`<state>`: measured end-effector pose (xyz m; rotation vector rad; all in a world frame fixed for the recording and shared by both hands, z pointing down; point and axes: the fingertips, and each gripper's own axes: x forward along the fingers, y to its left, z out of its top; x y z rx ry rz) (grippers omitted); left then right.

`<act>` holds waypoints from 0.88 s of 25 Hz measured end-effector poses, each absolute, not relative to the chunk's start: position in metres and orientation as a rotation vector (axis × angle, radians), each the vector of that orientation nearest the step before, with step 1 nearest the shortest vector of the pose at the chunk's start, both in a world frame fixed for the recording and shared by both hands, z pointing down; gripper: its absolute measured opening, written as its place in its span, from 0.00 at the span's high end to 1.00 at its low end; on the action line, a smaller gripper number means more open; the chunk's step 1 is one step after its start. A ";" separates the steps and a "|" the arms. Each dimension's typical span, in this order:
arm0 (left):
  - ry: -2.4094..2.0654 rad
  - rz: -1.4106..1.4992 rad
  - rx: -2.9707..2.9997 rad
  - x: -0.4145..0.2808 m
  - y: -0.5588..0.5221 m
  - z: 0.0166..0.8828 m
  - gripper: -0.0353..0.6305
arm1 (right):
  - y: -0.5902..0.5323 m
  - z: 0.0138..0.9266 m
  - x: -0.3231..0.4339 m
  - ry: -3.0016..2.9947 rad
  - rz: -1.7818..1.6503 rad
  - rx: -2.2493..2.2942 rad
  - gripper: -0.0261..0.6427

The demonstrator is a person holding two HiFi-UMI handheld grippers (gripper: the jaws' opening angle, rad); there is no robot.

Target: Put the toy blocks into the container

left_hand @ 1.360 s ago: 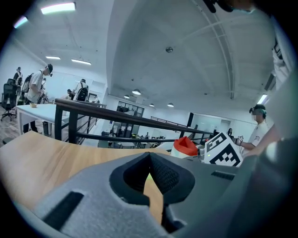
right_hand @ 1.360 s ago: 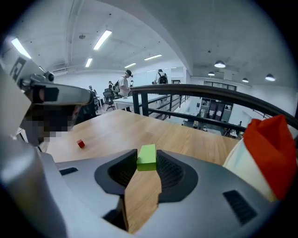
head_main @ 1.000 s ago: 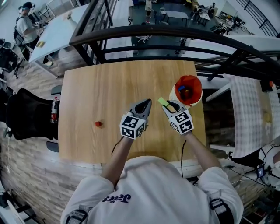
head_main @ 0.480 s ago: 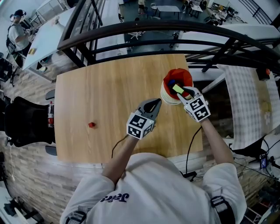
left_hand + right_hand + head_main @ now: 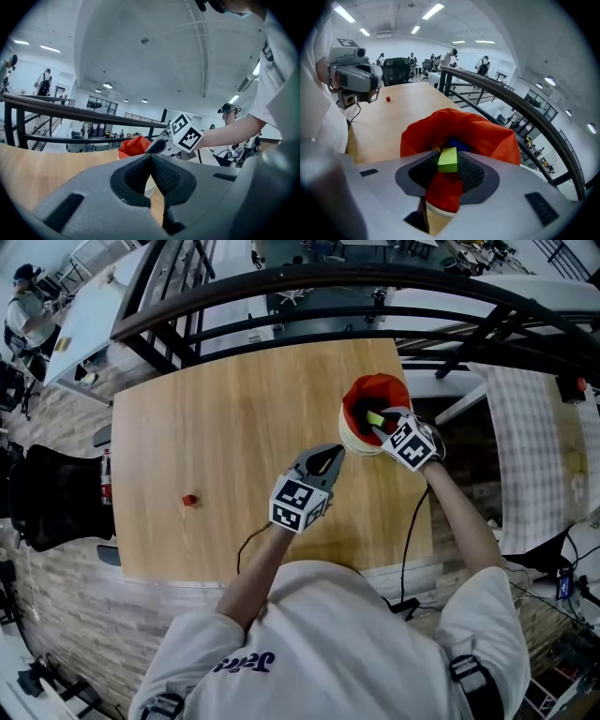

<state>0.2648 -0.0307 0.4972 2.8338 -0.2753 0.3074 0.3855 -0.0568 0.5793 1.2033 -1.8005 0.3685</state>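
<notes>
One green block (image 5: 448,160) is pinched in your right claw (image 5: 380,420), over the container (image 5: 373,388) mouth. Dip inside the rim before letting go so it can't bounce out. Left claw (image 5: 330,454) is pressed together, empty, beside the container; red block (image 5: 189,500) sits well apart from it

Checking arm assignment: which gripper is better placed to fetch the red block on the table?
Left. The left gripper is shut, empty, nearer the red block; the right gripper grips the green block over the container.
</notes>
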 end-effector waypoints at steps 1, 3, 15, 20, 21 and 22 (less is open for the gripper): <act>-0.280 0.313 2.832 0.265 -0.031 0.499 0.94 | -0.060 0.583 0.386 -1.795 0.377 1.201 0.76; -0.292 0.321 2.832 0.264 -0.032 0.502 0.94 | -0.067 0.586 0.388 -1.784 0.386 1.213 0.76; -0.395 0.280 2.850 0.222 -0.023 0.481 0.94 | -0.054 0.518 0.349 -1.913 0.318 1.404 0.75; -0.504 0.236 2.845 0.185 -0.031 0.475 0.94 | -0.034 0.491 0.300 -2.016 0.317 1.393 0.75; -0.529 0.225 2.837 0.178 -0.033 0.475 0.94 | -0.030 0.489 0.289 -2.029 0.314 1.379 0.75; -0.554 0.214 2.826 0.170 -0.036 0.475 0.94 | -0.027 0.489 0.277 -2.043 0.312 1.362 0.75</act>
